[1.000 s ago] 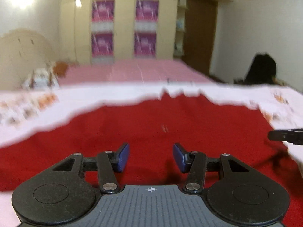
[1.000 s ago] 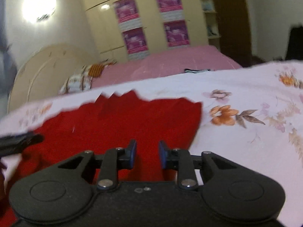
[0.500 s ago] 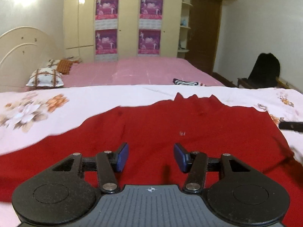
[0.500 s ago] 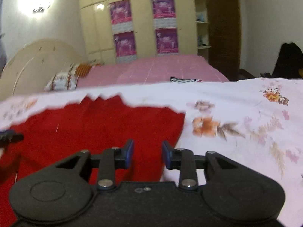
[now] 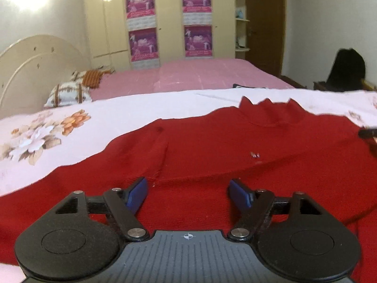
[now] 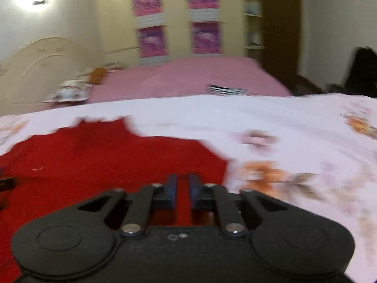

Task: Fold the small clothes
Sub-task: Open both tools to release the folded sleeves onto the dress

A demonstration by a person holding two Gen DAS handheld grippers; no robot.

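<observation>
A red garment (image 5: 235, 155) is spread flat on the floral bedsheet (image 5: 117, 118). The left tongs (image 5: 187, 192) are being opened above it, empty; the right tongs (image 6: 182, 188) are being closed over its edge, nothing yet pinched.

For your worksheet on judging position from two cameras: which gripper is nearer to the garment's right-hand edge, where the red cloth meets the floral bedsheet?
Right. The right gripper hangs just beside that edge of the red garment, jaws closing; the left gripper, jaws opening, sits over the garment's middle.
</observation>
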